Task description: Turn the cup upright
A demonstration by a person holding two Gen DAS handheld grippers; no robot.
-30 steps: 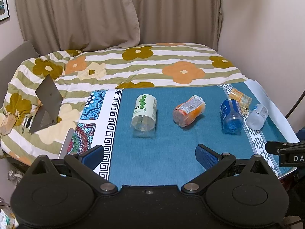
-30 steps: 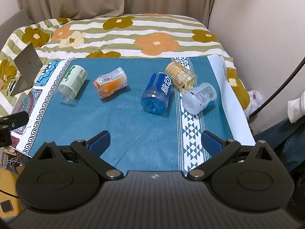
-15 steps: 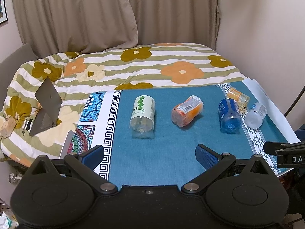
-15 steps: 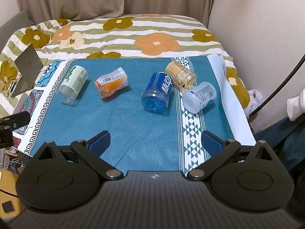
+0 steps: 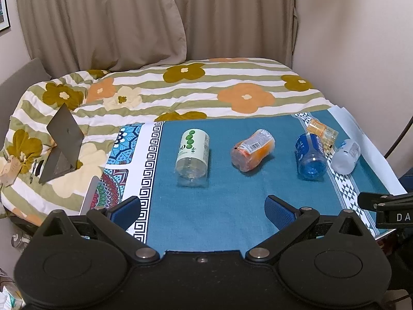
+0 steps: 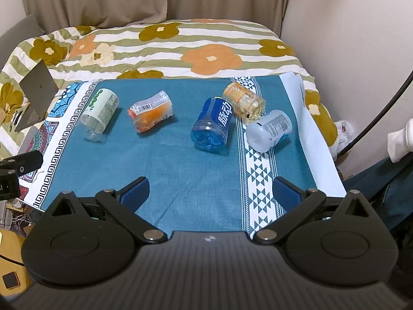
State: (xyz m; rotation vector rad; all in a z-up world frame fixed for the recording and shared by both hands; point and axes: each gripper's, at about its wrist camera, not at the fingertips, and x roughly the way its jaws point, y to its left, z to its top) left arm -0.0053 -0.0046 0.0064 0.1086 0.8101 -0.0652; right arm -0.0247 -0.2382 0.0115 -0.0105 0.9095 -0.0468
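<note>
Several cut-bottle cups lie on their sides on the teal cloth (image 5: 227, 206): a white-and-green one (image 5: 193, 152) (image 6: 100, 111), an orange one (image 5: 252, 149) (image 6: 151, 111), a blue one (image 5: 311, 156) (image 6: 214, 124), a yellow one (image 5: 321, 131) (image 6: 244, 99) and a frosted white one (image 5: 346, 156) (image 6: 269, 130). My left gripper (image 5: 202, 213) is open and empty, above the cloth's near edge, short of the white-and-green and orange cups. My right gripper (image 6: 210, 192) is open and empty, short of the blue and frosted cups.
A flowered striped quilt (image 5: 206, 90) covers the bed behind the cloth. A grey folded stand (image 5: 63, 144) sits at the left. Curtains and a wall close the back and right. A black cable (image 6: 382, 111) runs at the right.
The left wrist view has tilted up and pulled back slightly, so the cups sit lower and smaller. The right gripper has barely moved. Both stay open.
</note>
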